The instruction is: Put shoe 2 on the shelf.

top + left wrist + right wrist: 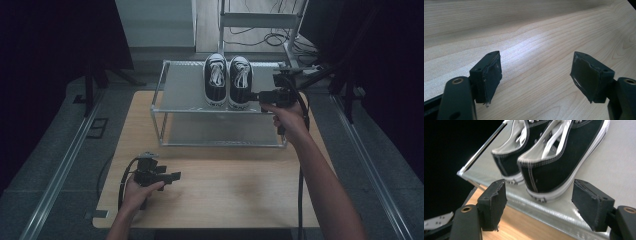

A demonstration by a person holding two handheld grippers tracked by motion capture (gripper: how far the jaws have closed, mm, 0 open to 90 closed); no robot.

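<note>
My right claw stood spread, nothing pinched, w/ its view showing the sneaker heels; left claw spread over bare table.

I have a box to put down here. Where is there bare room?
The tabletop is bare between the rack and the near edge, right of the left gripper. The rack's top left half is bare; its right holds two shoes, with the right gripper beside them.
</note>
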